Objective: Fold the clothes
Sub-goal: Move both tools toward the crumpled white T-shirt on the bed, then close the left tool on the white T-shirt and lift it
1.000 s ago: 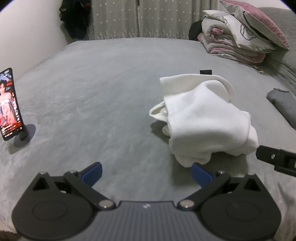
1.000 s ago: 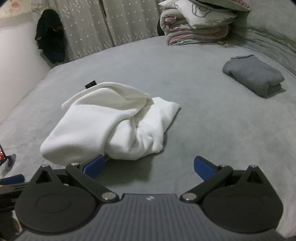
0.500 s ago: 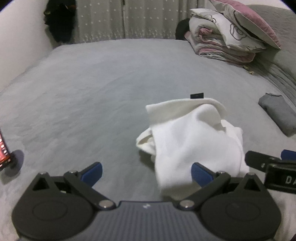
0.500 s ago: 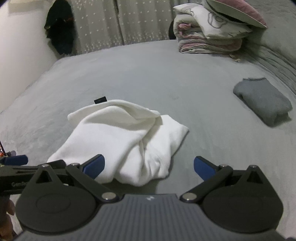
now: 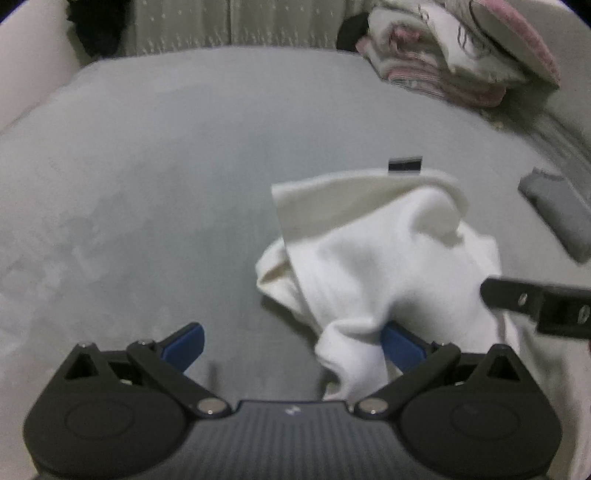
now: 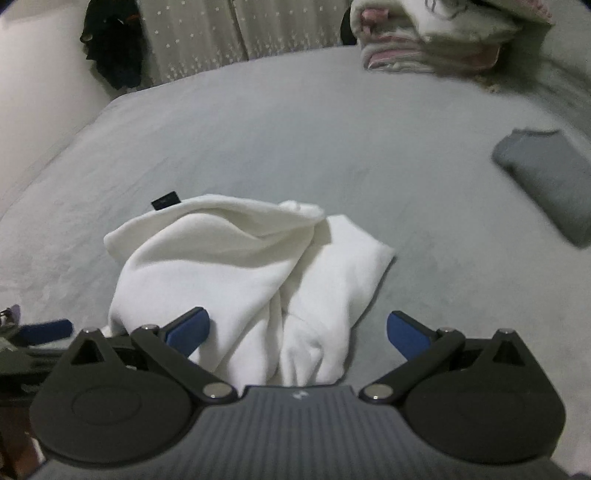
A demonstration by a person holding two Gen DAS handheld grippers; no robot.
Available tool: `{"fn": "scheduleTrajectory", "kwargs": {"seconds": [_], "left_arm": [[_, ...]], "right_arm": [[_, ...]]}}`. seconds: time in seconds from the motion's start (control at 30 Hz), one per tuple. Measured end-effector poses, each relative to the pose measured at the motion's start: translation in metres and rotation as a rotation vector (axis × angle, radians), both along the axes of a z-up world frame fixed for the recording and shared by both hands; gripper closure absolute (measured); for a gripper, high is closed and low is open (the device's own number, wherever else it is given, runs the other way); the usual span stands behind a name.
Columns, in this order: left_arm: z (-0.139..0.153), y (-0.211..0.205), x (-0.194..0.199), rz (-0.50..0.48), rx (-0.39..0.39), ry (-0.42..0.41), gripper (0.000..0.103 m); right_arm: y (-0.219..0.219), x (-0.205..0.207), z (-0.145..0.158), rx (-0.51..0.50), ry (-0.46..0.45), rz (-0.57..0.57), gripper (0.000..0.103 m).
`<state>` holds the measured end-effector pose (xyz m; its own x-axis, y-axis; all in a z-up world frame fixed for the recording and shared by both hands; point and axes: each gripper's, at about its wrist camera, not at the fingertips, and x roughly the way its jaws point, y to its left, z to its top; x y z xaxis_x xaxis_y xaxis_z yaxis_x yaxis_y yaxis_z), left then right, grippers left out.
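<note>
On my far left the grey bed [image 5: 184, 166] lies bare, running back to the spotted curtain [image 6: 207, 33] and a dark garment [image 6: 110, 48] hanging by the wall. My left gripper [image 5: 291, 343] sits low over the bedspread with its jaws spread wide; its left blue pad hangs over bare cover, while the right pad is tucked against the near fold of the white garment [image 5: 388, 258], the cloth draping over its tip. Nothing is pinched between the pads.

The white garment lies crumpled in the middle of the bed, part rolled, with a small black label [image 5: 405, 164] poking out at its far edge. From the right wrist camera I see it as a loose bundle [image 6: 251, 277] of two lobes running toward me, its near end reaching right down to the tool body.

My right gripper [image 6: 297, 330] is also wide open, and the near end of the garment sits in the gap between its pads. The left pad lies against or just over the cloth; I cannot tell whether the right pad touches anything, as it appears to hang over grey cover. It grips nothing.

Further right, well apart from the white bundle, a folded grey garment [image 6: 550, 177] rests on the bed. At the far right corner sits a stack of bedding [image 6: 428, 40] in white and pink.
</note>
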<state>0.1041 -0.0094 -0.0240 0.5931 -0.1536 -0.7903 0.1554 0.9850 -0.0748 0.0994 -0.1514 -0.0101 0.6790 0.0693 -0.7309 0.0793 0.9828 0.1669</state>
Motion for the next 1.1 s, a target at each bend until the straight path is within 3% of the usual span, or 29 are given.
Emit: {"fn": "scheduleTrajectory", "kwargs": {"seconds": [0.27, 0.43, 0.57, 0.7, 1.0, 1.1], "left_arm": [[-0.02, 0.012, 0.007, 0.0, -0.089, 0.059, 0.0], [-0.024, 0.017, 0.001, -0.047, -0.107, 0.032, 0.0], [-0.018, 0.022, 0.001, -0.07, -0.109, 0.047, 0.0], [-0.004, 0.037, -0.003, -0.074, -0.165, 0.021, 0.002], [0.007, 0.045, -0.011, -0.087, -0.309, -0.068, 0.024], [0.005, 0.045, -0.013, -0.097, -0.378, -0.066, 0.042]], "right_arm": [[0.005, 0.003, -0.026, -0.054, -0.011, 0.072, 0.0], [0.007, -0.002, -0.034, -0.089, -0.058, 0.122, 0.0], [-0.004, 0.0, -0.038, -0.009, -0.041, 0.114, 0.0], [-0.017, 0.002, -0.031, 0.08, -0.021, 0.088, 0.0], [-0.018, -0.021, -0.011, 0.131, -0.141, 0.082, 0.0], [-0.017, -0.024, -0.009, 0.121, -0.16, 0.073, 0.0]]}}
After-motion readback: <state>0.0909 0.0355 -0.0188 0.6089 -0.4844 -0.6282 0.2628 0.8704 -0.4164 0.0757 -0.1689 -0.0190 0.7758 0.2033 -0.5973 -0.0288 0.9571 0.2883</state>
